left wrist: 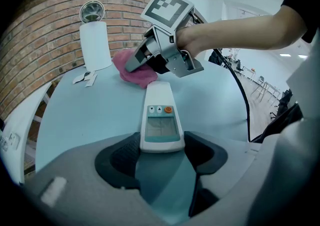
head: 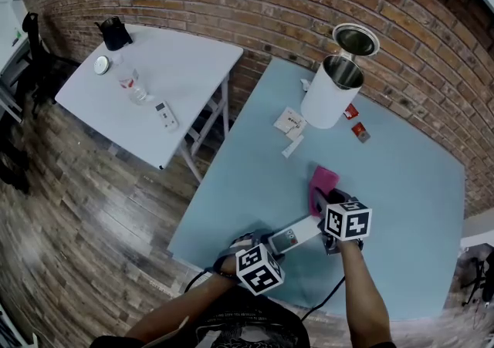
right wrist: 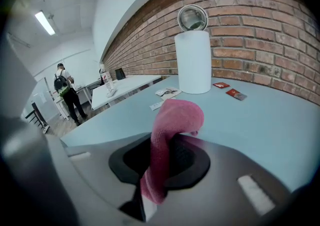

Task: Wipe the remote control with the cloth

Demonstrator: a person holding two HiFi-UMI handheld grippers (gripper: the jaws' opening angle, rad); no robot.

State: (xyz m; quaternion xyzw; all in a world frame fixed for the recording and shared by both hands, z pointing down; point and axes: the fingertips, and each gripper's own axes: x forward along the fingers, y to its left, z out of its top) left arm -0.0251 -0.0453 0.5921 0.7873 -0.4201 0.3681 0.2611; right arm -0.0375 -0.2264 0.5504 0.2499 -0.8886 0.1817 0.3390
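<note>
My left gripper holds the near end of a white remote control with a small screen and an orange button; its pads press on both sides. In the head view the remote control runs from my left gripper towards my right gripper. My right gripper is shut on a pink cloth, which hangs folded between the jaws. The pink cloth bunches against the blue table just past the remote's far tip, with the right gripper over it.
A white cylindrical bin with its lid raised stands at the table's far side. Paper cards and red packets lie beside it. A white side table with small items stands to the left. A person stands far off.
</note>
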